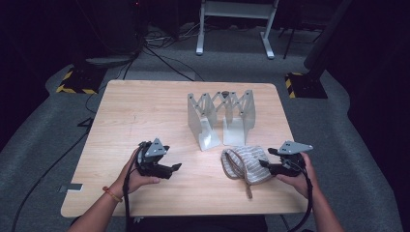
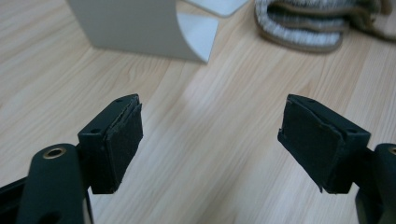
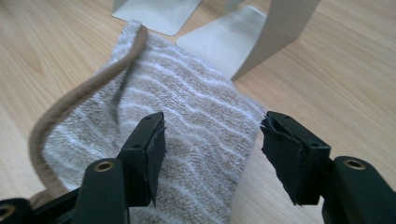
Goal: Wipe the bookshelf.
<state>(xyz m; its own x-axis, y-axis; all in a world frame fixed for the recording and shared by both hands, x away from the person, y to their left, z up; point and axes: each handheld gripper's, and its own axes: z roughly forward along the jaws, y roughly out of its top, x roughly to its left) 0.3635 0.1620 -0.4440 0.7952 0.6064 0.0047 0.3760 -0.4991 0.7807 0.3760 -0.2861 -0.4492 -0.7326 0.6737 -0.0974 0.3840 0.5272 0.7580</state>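
The folded striped towel [image 2: 303, 23] runs off the top edge in the left gripper view, blurred. The metal rack [image 3: 261, 42] is cropped at the top in the right gripper view, only its feet showing.

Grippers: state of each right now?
Left gripper: open, nothing between the jaws.
Right gripper: open over the striped towel, not gripping it.
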